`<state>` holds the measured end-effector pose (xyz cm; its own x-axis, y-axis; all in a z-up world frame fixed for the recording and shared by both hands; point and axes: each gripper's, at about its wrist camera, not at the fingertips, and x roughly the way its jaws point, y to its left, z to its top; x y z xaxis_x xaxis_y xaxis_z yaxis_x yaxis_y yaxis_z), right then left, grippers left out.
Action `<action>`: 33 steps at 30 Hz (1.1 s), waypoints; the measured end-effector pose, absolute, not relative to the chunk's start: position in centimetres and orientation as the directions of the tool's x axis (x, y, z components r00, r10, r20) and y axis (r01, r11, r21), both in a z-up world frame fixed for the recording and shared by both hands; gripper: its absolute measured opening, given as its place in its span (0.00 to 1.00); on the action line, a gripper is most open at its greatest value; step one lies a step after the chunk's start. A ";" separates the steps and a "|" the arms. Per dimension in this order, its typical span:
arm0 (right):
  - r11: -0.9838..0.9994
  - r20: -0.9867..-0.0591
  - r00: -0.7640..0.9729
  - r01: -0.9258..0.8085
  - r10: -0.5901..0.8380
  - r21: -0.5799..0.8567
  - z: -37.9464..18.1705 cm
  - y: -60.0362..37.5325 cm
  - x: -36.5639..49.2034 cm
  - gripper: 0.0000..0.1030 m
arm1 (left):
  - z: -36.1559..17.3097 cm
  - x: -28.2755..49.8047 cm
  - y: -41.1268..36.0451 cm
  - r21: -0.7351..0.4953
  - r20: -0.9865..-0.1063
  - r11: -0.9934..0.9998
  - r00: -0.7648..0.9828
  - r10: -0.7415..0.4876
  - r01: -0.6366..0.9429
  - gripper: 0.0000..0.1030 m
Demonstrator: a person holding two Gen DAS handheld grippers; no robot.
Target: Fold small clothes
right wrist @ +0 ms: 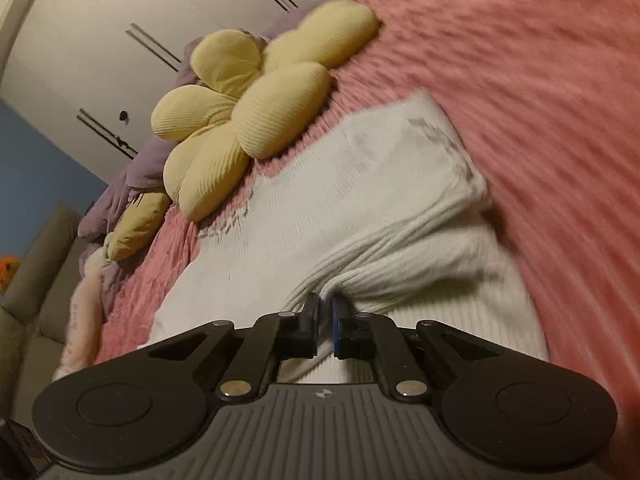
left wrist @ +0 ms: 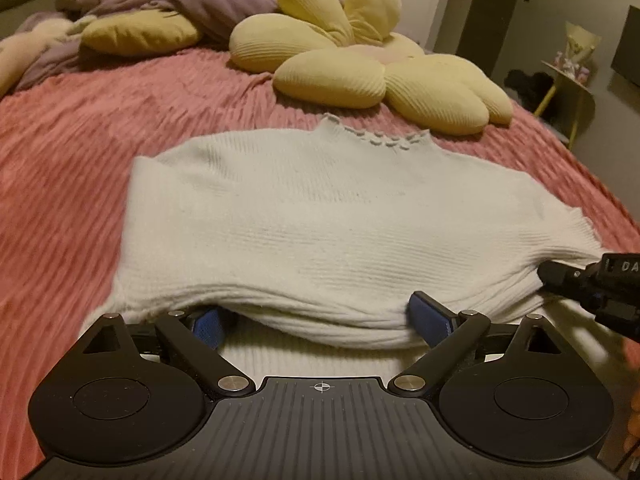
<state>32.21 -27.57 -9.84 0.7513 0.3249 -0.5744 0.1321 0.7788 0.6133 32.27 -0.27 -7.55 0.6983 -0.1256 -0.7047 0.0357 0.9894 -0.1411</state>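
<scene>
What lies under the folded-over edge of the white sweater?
Under the white sweater's raised fold lies more of its own ribbed knit, with the left hand-held gripper's blue fingers tucked beneath. The pink bedspread below is covered.

My sweater (left wrist: 320, 208) is off-white, a fine ribbed knit with a small scalloped trim at the neck. Under it the bedspread (left wrist: 80, 152) is salmon pink, fluffy, with wavy ridged stripes. The flower cushion (left wrist: 360, 64) has pale yellow ribbed petals around a pinkish centre, and beside it sits a plain mustard-yellow pillow (left wrist: 140, 36). The rumpled blanket (left wrist: 180, 0) behind them is dusty lilac. My left gripper (left wrist: 320, 320) is matte black with blue pads, and my right gripper (right wrist: 326, 312) is the same black and blue. The wardrobe doors (right wrist: 100, 40) are cream with dark slim handles.
</scene>
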 end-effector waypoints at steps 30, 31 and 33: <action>0.954 -0.790 0.537 -0.120 0.296 0.276 -4.9 -29.9 3.8 0.48 | -5.5 5.9 4.8 -0.170 -0.810 0.967 0.532 -0.246 0.189 0.98; 0.959 -0.799 0.532 -0.125 0.281 0.254 -4.9 -29.9 3.2 0.48 | -5.5 5.4 5.1 -0.182 -0.811 0.968 0.531 -0.246 0.171 0.98; 0.959 -0.796 0.536 -0.131 0.283 0.253 -4.8 -30.2 2.3 0.48 | -5.6 4.7 6.0 -0.207 -0.813 0.970 0.528 -0.244 0.129 0.98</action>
